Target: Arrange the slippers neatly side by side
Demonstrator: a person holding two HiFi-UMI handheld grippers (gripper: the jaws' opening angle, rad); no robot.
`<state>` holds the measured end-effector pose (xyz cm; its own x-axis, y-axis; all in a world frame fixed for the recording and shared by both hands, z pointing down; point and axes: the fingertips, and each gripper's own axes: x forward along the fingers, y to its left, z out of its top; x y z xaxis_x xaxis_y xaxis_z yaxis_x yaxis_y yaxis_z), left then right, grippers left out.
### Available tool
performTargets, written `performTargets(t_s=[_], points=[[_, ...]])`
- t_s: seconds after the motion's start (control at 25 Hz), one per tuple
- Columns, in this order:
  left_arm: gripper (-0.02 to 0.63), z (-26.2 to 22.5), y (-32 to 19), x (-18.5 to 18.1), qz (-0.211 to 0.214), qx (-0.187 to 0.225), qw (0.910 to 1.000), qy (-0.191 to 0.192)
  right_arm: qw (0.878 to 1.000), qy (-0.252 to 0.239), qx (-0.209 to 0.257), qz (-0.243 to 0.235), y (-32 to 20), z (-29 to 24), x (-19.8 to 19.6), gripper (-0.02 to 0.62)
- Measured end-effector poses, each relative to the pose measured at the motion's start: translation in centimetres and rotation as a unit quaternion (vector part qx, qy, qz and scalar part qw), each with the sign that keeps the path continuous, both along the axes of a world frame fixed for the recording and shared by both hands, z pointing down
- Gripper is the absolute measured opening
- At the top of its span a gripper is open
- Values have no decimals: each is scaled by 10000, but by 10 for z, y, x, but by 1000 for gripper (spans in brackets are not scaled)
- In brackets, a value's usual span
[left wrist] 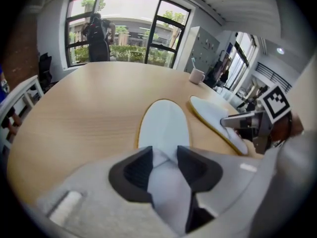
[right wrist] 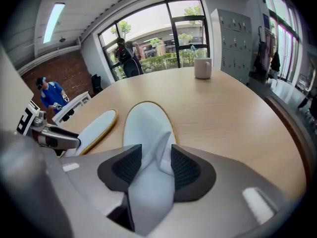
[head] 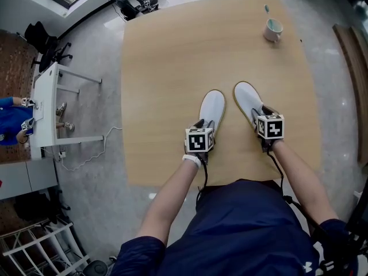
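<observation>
Because the left slipper [head: 212, 107] and the right slipper [head: 246, 98], both white cloth with yellow-trimmed soles, are each held only by a pinch of soft fabric at the heel end, the cloth could slide out of a grip if a heel is swung too quickly. The sole would then probably drag on the pale wooden table [head: 172, 62] and stop crooked. The toes lie near each other while the heels sit well apart, so a careless swing could knock the toes together. The left gripper [head: 201, 126] has its jaws narrowed onto the bunched upper of the left slipper. The right gripper [head: 261, 117] clamps the right slipper likewise. Both slippers rest near the table's front edge.
</observation>
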<state>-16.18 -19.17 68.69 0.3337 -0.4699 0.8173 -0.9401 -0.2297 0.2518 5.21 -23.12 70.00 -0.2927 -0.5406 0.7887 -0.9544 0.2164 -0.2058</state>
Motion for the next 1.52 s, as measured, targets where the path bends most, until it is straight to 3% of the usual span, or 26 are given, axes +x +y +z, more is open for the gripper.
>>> performTargets(t_s=[0.2,0.4,0.48,0.52,0.6,0.64,0.68,0.76,0.8,0.84,0.88,0.92,0.96,1.04,1.24,1.32,1.52], points=[[163,-1,8,9,-387,26,9990,213,9992,-243,-129,296,15,4,-9,193],[222,-23,9,10,-254,158,9978,594,9910,-1194,-14,601,8,-19,2,229],[235,-43,7,3,120,474,9976,480,9916,-1104,403,535,4,-45,16,229],[236,-50,9,2,494,622,9962,364,9938,-874,643,236,4,-55,21,229],[236,-53,17,7,1643,834,9829,4,9877,-142,1090,-1112,8,-69,14,236],[236,-49,23,11,2348,903,9676,-240,9696,288,1261,-2079,14,-72,4,236],[236,-44,30,15,3062,941,9460,-492,9383,699,1379,-3093,22,-72,-7,238],[245,-30,44,21,4324,938,8915,-967,8542,1335,1476,-4803,42,-64,-24,239],[257,-23,50,22,4804,906,8643,-1181,8148,1552,1470,-5389,51,-57,-27,241],[270,-16,54,22,5152,859,8418,-1362,7836,1720,1440,-5794,56,-49,-28,243],[282,-10,56,23,5361,803,8270,-1490,7630,1837,1392,-6039,58,-41,-27,254],[287,-4,56,23,5450,748,8206,-1552,7534,1891,1340,-6153,57,-35,-27,269],[287,0,55,25,5452,694,8209,-1554,7531,1879,1286,-6172,53,-31,-27,276],[287,8,54,28,5343,561,8308,-1458,7666,1705,1127,-6087,48,-25,-30,289],[285,19,57,31,4674,418,8785,-899,8104,1041,573,-5738,60,-3,-40,304],[285,19,56,32,4568,442,8845,-842,8246,917,553,-5554,60,-3,-41,304],[284,21,55,33,4491,384,8885,-859,8457,863,520,-5241,61,-1,-42,302]])
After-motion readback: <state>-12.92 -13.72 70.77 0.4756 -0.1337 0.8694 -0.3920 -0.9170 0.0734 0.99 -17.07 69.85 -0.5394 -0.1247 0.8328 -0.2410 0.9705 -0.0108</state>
